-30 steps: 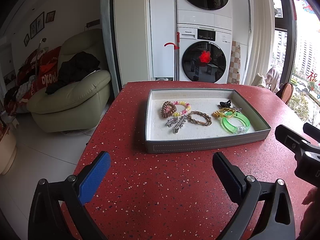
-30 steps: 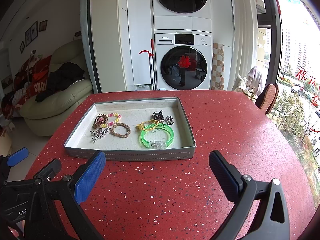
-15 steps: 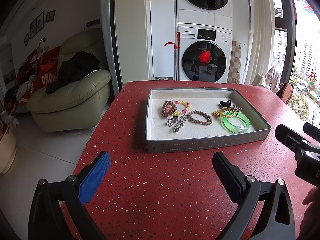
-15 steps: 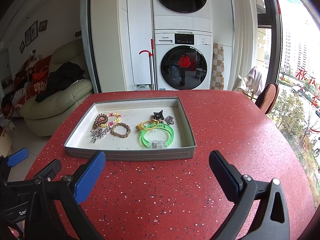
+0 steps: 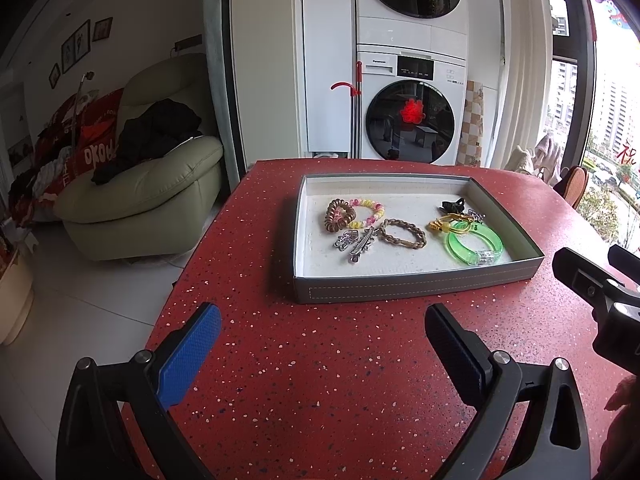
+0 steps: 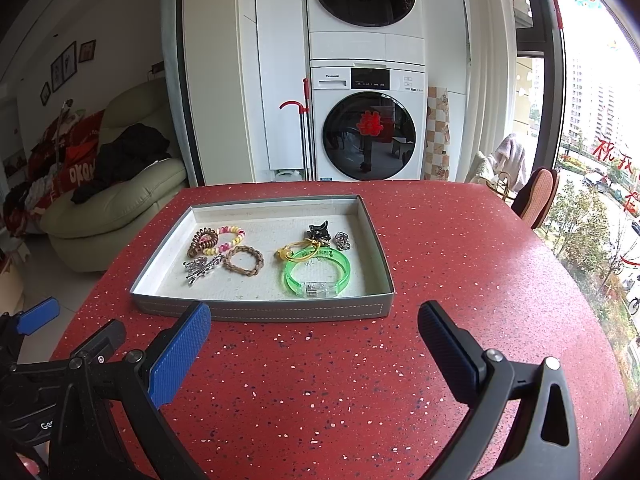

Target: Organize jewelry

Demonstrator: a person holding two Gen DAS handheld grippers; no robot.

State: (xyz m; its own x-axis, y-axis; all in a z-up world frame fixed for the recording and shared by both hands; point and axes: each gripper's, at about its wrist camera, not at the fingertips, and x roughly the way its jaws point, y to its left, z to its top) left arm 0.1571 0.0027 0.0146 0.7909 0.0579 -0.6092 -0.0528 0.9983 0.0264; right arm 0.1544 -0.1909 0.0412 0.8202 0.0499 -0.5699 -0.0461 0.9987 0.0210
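Observation:
A grey tray (image 5: 400,288) (image 6: 280,312) sits on the red speckled table (image 5: 320,380) (image 6: 460,260). It holds a green bangle (image 5: 474,245) (image 6: 318,274), a brown braided bracelet (image 5: 402,233) (image 6: 244,260), a beaded bracelet (image 5: 366,212) (image 6: 228,237), a coiled hair tie (image 5: 340,216), silver clips (image 5: 356,242) (image 6: 202,266), a yellow cord (image 5: 450,224) and a black clip (image 5: 452,204). My left gripper (image 5: 324,350) is open and empty, in front of the tray. My right gripper (image 6: 314,348) is open and empty, also in front of the tray.
The right gripper's body (image 5: 592,284) shows at the right of the left wrist view; the left gripper's body (image 6: 60,352) shows at the lower left of the right wrist view. A sofa (image 5: 140,196), stacked washing machines (image 5: 412,112) and a chair (image 6: 536,196) stand beyond the table.

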